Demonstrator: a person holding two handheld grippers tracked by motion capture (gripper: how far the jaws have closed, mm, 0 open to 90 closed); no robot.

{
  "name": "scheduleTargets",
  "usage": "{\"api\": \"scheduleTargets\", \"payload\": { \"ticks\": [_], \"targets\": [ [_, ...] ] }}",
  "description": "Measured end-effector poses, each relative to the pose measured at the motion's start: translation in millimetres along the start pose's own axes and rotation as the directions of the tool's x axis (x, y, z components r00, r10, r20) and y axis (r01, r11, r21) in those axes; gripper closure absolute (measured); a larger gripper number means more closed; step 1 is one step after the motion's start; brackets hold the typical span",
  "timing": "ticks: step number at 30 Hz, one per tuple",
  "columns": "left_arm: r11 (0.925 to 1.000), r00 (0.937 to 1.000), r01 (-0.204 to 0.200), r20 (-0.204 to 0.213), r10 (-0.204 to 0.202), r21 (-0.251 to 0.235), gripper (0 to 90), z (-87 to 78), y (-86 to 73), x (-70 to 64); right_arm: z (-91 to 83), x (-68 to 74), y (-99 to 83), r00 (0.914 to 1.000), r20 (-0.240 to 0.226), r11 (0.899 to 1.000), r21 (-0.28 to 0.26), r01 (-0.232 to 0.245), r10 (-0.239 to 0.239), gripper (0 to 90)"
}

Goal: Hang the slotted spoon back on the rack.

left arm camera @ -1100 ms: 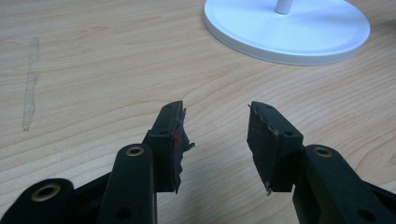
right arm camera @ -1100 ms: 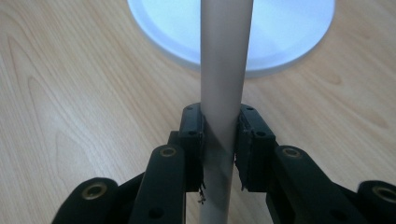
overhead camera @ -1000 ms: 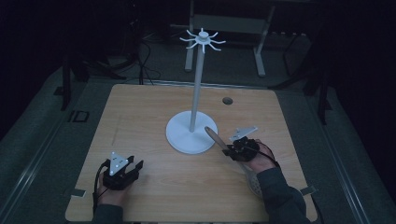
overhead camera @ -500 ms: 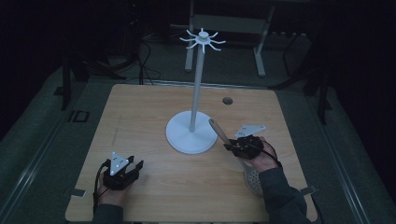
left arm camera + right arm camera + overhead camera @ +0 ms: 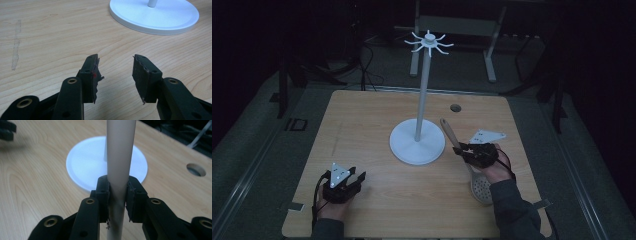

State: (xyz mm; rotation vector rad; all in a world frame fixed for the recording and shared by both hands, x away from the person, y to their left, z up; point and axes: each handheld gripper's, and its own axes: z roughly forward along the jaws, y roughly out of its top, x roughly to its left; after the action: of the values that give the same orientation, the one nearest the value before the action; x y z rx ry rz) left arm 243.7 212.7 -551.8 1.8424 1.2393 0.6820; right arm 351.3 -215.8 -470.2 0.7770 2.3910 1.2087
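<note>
R gripper [image 5: 460, 148] clamps skimmer handle [image 5: 119, 157] — lifted.

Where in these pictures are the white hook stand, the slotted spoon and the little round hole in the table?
white hook stand [image 5: 417, 146]: high view, on its round base.
slotted spoon [image 5: 481, 189]: high view, on its perforated bowl.
round hole [image 5: 455, 107]: high view, on its dark middle.

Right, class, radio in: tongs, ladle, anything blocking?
Right tongs shut on skimmer handle. Left tongs open, empty. White stand beside the handle.
</note>
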Motion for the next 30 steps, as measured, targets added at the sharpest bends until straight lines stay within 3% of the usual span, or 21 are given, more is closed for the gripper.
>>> {"api": "scheduleTargets", "payload": {
  "ticks": [13, 30],
  "targets": [
    [1.0, 1.0, -0.004, -0.002, 0.004, 0.0, 56.1, 0.0, -0.1, 0.0, -11.3, -2.1, 13.9, 0.9998, -0.004, 0.994, -0.104, -0.018, 0.017, 74.3],
    [1.0, 1.0, -0.002, -0.004, 0.002, -0.008, 56.0, -1.5, 0.1, 1.0, -16.6, 1.7, 30.9, 0.9989, -0.02, 0.972, -0.231, -0.045, 0.041, 74.4]
  ]
}}
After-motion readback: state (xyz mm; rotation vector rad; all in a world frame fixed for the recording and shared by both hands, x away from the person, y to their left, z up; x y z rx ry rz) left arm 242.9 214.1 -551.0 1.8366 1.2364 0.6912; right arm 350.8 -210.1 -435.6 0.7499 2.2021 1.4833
